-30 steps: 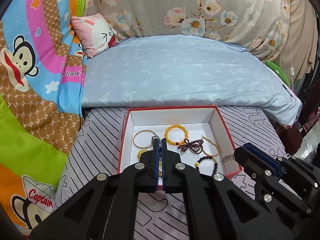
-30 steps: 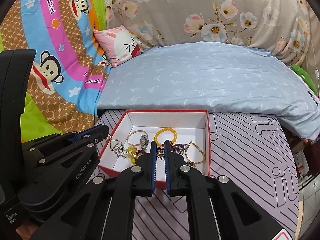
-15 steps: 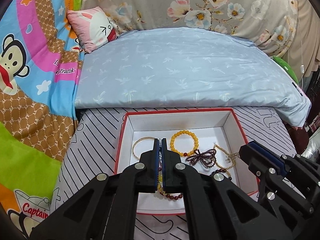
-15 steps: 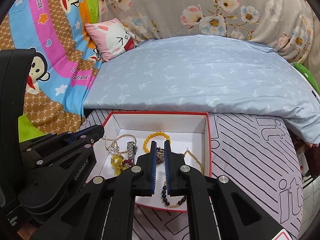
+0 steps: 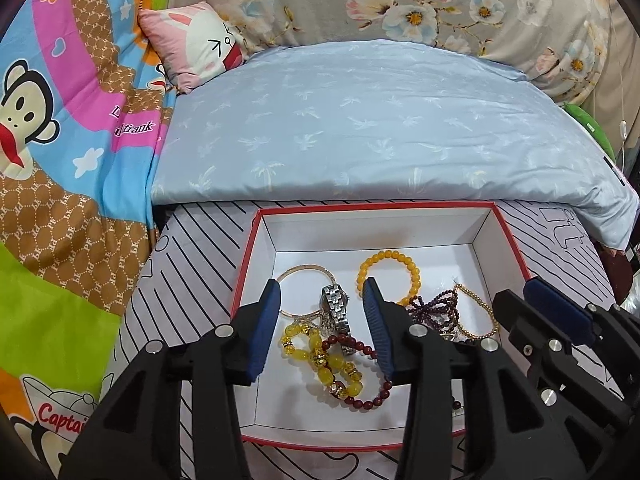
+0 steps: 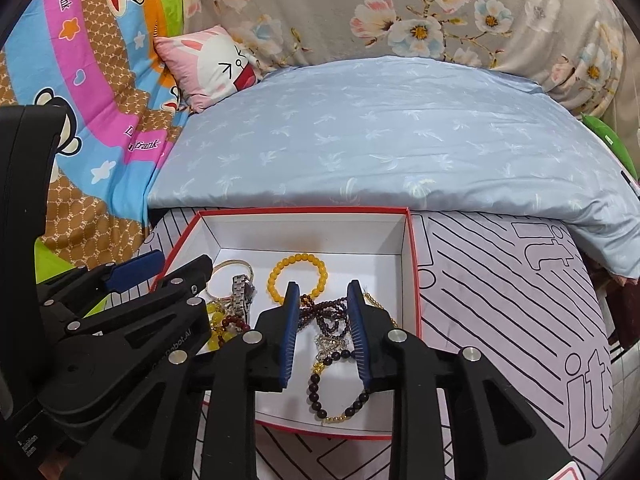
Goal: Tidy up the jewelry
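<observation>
Claws — left [image 5: 322, 320]; right [image 6: 323, 322] — have both spread apart.

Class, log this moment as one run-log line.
left claw: open over silver watch | right claw: open over purple bead strand | red box: holds jewelry

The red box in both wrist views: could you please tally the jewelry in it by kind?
Beaded bracelets: 6 (orange, yellow, dark red, purple, gold, black)
Plain bangle: 1
Silver watch: 1
Sparkly pendant: 1
Total: 9, though the tangle may hide more.
</observation>
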Action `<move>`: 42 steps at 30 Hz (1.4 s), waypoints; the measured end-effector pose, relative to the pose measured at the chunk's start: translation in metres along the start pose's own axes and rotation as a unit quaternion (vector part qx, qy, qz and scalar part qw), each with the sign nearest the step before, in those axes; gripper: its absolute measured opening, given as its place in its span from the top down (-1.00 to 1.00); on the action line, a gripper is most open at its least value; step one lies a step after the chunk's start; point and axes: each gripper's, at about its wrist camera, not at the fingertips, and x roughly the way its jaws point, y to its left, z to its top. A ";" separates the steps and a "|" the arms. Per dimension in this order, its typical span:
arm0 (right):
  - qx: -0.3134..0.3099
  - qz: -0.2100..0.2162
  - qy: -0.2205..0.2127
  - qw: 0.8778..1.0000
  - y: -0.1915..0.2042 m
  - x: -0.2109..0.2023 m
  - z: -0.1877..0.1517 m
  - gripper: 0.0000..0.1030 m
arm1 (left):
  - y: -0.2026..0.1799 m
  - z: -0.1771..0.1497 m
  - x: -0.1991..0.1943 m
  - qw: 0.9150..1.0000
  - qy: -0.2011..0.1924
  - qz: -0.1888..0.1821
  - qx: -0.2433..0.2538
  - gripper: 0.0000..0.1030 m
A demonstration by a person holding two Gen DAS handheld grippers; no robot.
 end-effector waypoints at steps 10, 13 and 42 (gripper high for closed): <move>0.004 -0.010 -0.004 1.000 0.000 -0.010 -0.005 0.38 | 0.000 -0.005 -0.007 1.000 0.001 -0.001 -0.002 0.20; 0.005 -0.012 -0.008 1.000 -0.001 -0.018 -0.007 0.32 | 0.000 -0.007 -0.013 1.000 -0.001 -0.002 -0.004 0.20; 0.034 -0.057 -0.009 0.998 -0.005 -0.112 -0.095 -0.30 | 0.003 -0.097 -0.100 1.000 -0.001 0.016 -0.023 -0.46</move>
